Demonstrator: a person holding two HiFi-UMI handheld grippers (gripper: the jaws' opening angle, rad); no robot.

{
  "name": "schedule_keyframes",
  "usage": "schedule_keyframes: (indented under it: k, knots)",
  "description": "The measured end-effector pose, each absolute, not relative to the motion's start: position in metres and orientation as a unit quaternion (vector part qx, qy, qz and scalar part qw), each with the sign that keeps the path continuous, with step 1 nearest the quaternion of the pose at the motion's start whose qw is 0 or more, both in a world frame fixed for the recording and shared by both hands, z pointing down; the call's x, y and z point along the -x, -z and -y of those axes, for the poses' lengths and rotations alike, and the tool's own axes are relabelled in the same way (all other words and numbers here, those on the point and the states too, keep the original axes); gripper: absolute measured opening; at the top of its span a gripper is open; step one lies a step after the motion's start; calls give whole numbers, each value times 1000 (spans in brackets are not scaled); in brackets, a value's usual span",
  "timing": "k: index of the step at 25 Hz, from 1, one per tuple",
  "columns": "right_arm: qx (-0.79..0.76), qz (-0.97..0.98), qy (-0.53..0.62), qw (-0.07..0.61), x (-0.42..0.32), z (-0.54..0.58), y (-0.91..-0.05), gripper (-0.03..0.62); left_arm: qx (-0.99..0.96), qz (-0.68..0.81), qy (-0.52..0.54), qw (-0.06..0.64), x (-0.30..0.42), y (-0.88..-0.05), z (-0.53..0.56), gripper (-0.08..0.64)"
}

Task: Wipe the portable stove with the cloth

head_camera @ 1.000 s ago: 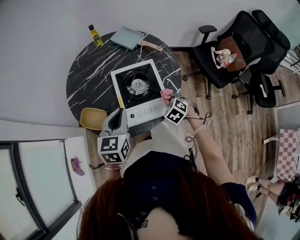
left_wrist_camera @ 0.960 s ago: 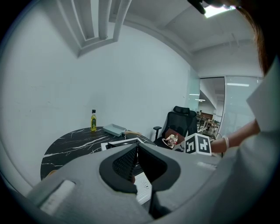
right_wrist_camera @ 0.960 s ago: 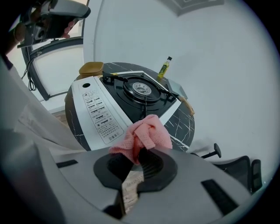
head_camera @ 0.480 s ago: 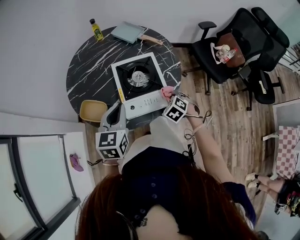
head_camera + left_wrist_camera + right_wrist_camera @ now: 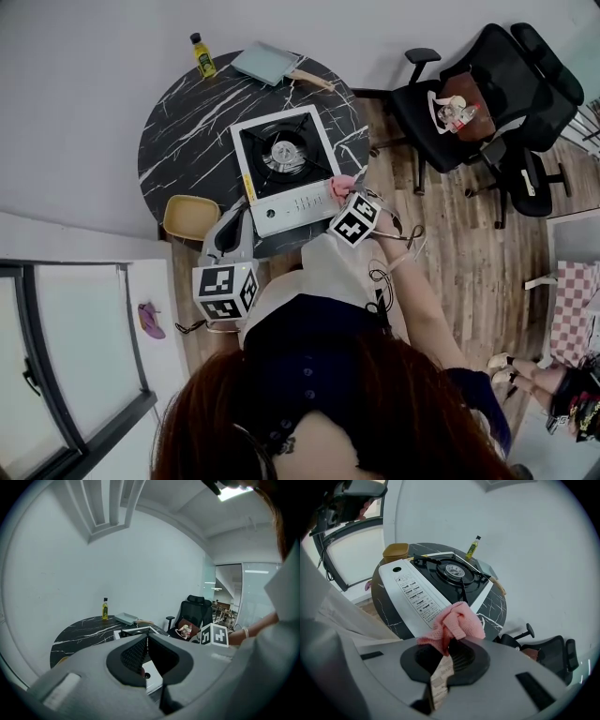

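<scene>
right hand-held gripper (image 5: 449,645) clamps the cloth (image 5: 457,620) at a corner of the portable stove (image 5: 415,592).

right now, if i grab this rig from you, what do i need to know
Right tool: shut on the pink cloth, held at the front right corner of the portable stove; whether the cloth touches it is not clear.
Left tool: shut, empty, near the stove's front left corner.
The stove sits on the round marble table.
Done: cloth is in the grip and at the stove. How much is already wiped cannot be told.
Left: wipe the stove's top and front.
</scene>
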State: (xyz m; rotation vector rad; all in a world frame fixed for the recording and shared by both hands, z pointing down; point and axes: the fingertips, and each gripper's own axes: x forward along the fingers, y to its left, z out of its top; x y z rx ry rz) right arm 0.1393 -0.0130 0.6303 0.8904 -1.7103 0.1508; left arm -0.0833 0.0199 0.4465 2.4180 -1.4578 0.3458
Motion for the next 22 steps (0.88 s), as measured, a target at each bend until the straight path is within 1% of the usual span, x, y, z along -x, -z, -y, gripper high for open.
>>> schedule_keyframes:
  k: [16, 22]
  knots:
    - [-392, 725, -99, 558, -129, 10, -630, 31, -831, 521, -112, 157, 101, -451, -18, 14]
    - [-378, 740, -112, 545, -107, 6, -630, 31, -827, 528, -108, 161, 105, -452, -21, 14]
